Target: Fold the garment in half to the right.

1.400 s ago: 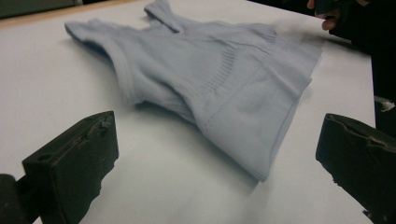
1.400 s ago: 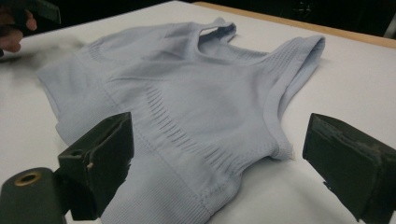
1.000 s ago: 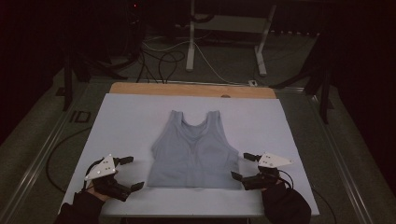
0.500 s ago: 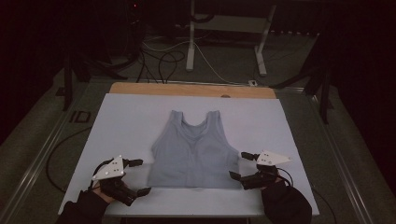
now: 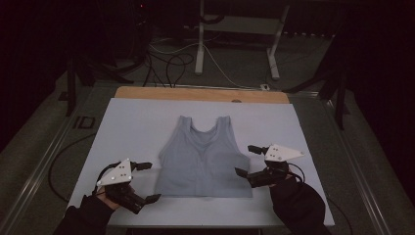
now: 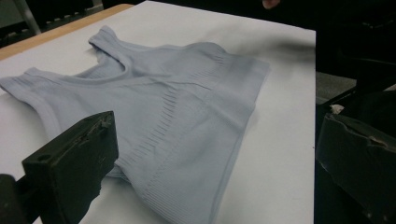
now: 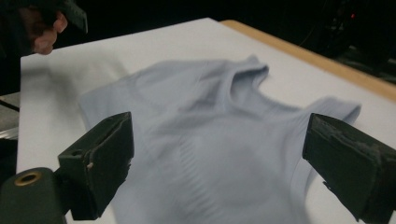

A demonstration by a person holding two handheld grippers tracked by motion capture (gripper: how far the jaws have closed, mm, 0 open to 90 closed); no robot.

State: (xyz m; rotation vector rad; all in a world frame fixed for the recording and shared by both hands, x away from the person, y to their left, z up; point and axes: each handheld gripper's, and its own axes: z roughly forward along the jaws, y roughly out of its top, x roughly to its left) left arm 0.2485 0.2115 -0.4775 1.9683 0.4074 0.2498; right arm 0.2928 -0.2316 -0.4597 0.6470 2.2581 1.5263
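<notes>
A pale blue sleeveless top [image 5: 203, 159] lies flat in the middle of the white table [image 5: 132, 122], straps toward the far side. My left gripper [image 5: 148, 182] is open at the top's near left corner, jaws spread wide just off the hem. My right gripper [image 5: 246, 160] is open at the top's right edge. The left gripper view looks across the top [image 6: 168, 107] from its hem corner. The right gripper view looks over the top [image 7: 210, 130] between two wide jaws.
A wooden strip [image 5: 200, 94] runs along the table's far edge. Cables [image 5: 171, 58] and a metal stand [image 5: 200, 34] lie on the dark floor beyond. Bare white surface surrounds the top on all sides.
My left gripper has moved right and nearer, toward the top's near left corner. My right gripper has stayed almost still at the right edge.
</notes>
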